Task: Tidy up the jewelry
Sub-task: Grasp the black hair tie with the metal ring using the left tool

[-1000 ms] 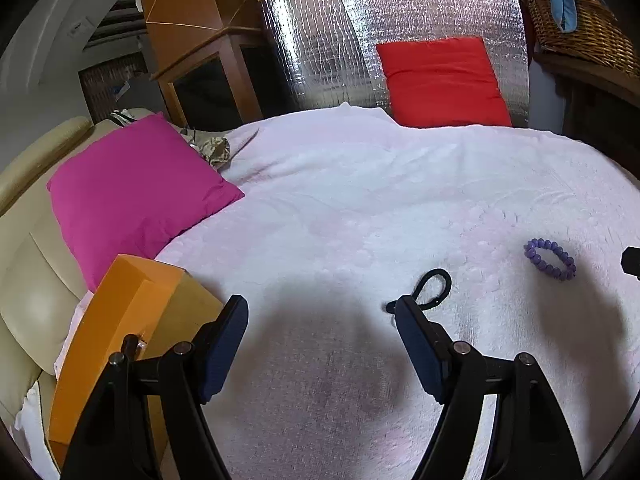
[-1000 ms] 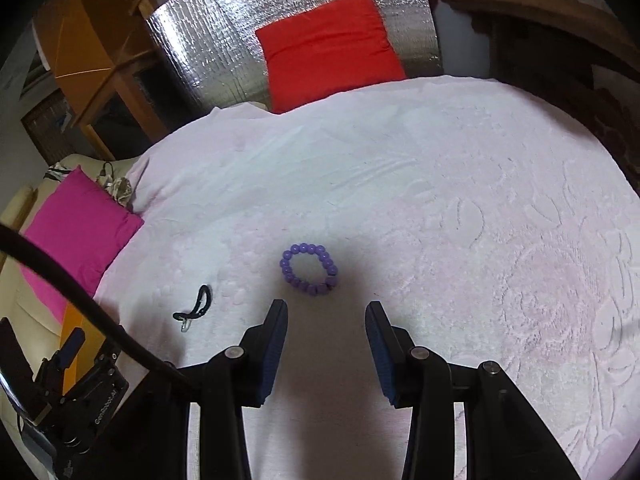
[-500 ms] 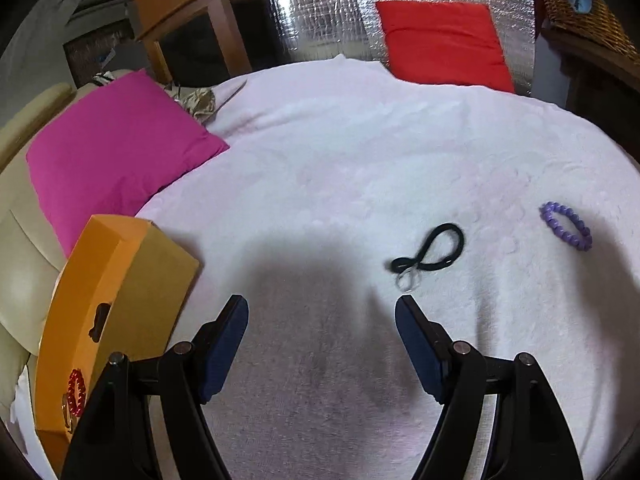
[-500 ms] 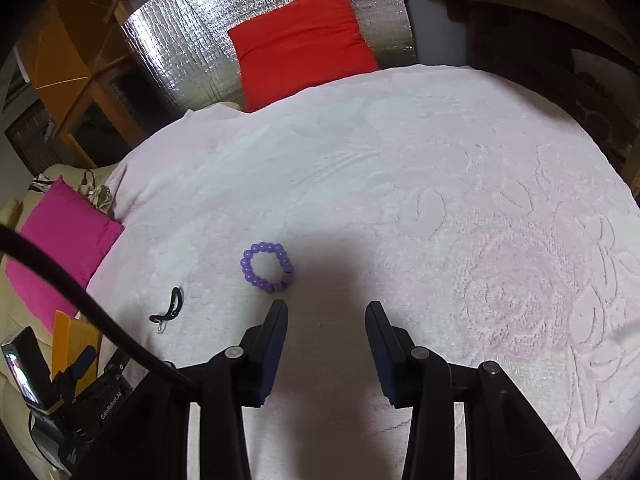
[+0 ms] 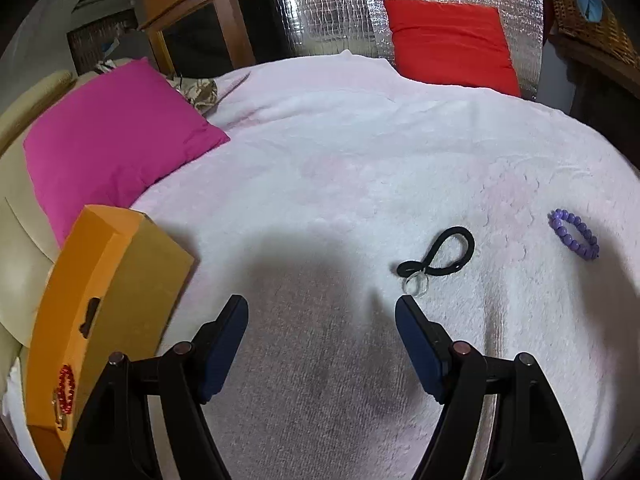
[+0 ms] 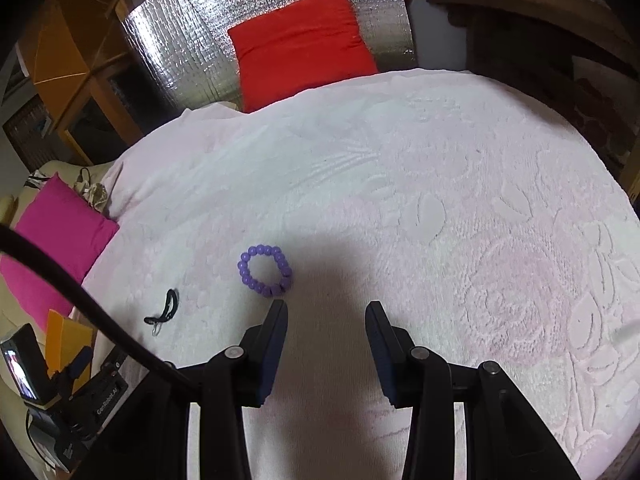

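A red bracelet (image 5: 64, 394) already lies in the orange box (image 5: 100, 300), while the purple bead bracelet (image 6: 265, 275) and black cord loop (image 5: 440, 256) remain on the bed (image 6: 440, 200); both left gripper (image 5: 322, 332) and right gripper (image 6: 326, 332) hover with jaws wide, holding nothing

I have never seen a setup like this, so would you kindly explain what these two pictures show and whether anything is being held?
No robot here: a person holds hand-held tongs in each hand, with a fisheye camera looking along the fingers. One picture looks past the left tongs, the other past the right tongs. Both are open and hold nothing. On the white bedspread lie a purple bead bracelet, a black cord with a clear ring, and an orange box with red jewelry inside. Pink and red cushions sit behind.
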A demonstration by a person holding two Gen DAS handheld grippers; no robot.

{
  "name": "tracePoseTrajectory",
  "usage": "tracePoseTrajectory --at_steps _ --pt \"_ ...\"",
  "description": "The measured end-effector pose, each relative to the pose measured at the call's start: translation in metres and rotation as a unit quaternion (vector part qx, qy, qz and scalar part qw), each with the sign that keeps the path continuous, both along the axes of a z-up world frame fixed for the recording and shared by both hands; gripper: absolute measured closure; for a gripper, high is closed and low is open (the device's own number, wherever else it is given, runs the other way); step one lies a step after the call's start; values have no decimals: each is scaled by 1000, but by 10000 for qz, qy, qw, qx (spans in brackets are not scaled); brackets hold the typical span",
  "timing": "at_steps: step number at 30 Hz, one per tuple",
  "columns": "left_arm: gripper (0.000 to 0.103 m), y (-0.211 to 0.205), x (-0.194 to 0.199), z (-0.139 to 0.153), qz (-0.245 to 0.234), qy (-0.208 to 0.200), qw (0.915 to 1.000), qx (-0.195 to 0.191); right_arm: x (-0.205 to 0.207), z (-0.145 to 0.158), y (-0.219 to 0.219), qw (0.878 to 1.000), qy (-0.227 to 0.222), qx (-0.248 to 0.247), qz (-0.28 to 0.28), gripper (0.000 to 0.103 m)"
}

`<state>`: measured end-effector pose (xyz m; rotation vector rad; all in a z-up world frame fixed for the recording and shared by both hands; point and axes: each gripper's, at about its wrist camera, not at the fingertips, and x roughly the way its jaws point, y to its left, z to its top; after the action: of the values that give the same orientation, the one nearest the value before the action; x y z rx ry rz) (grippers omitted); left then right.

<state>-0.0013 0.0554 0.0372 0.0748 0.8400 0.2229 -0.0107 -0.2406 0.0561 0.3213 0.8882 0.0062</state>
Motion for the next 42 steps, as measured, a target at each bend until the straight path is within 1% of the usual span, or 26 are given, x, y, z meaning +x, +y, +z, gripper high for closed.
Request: tracePoseTrajectory --at_steps 6,8,9,12,16,23,24,26,28,30,31,32,33,34,37,38,39,42 --pt "26 2 12 0 -90 -146 9993 -318 16 -7 -1 9998 -111 167 0 59" --pt "26 2 16 0 -185 -198 9981 -562 21 -12 -1 9996 -194 185 -23 59" --pt "26 2 17 -1 -205 -204 9977 -621 25 -14 -1 9997 -177 183 -39 59" --pt "26 2 23 -4 -290 -231 9955 -875 34 -18 1 9988 -253 403 70 59" --pt "26 4 30 -9 -277 -205 9924 -1185 44 -25 9 9992 -190 308 177 59" --pt "28 3 40 -17 -358 -146 9874 -1535 59 -34 13 9994 -78 243 245 59" --pt "29 2 41 -17 -382 -152 9868 -1566 60 -34 13 9994 -84 220 244 59" --pt "42 -1 43 -18 -478 -119 9843 -1693 61 -35 13 9994 -94 213 251 59" --pt "47 -4 44 -22 -527 -34 9830 -1759 63 -36 12 9994 -81 223 238 59" --pt "48 -6 47 -24 -520 1 9831 -1758 65 -38 12 9993 -61 268 237 59" --pt "52 -6 47 -25 -523 -6 9828 -1772 66 -38 12 9993 -57 273 231 59" --pt "59 -6 48 -25 -533 -12 9823 -1797 66 -38 12 9994 -54 268 228 59" --pt "62 -7 49 -25 -564 4 9810 -1854 66 -38 12 9994 -51 255 231 59" --pt "69 -7 50 -26 -586 32 9801 -1894 67 -39 13 9994 -52 237 239 59" --pt "73 -9 52 -28 -592 68 9791 -1946 69 -40 14 9995 -36 218 235 59" --pt "80 -9 52 -27 -607 60 9791 -1941 70 -41 13 9995 -17 225 228 59" --pt "83 -9 52 -26 -644 49 9787 -1948 70 -42 13 9995 -1 227 219 59" --pt "87 -11 49 -23 -706 -14 9786 -1934 71 -43 14 9996 10 184 221 59"
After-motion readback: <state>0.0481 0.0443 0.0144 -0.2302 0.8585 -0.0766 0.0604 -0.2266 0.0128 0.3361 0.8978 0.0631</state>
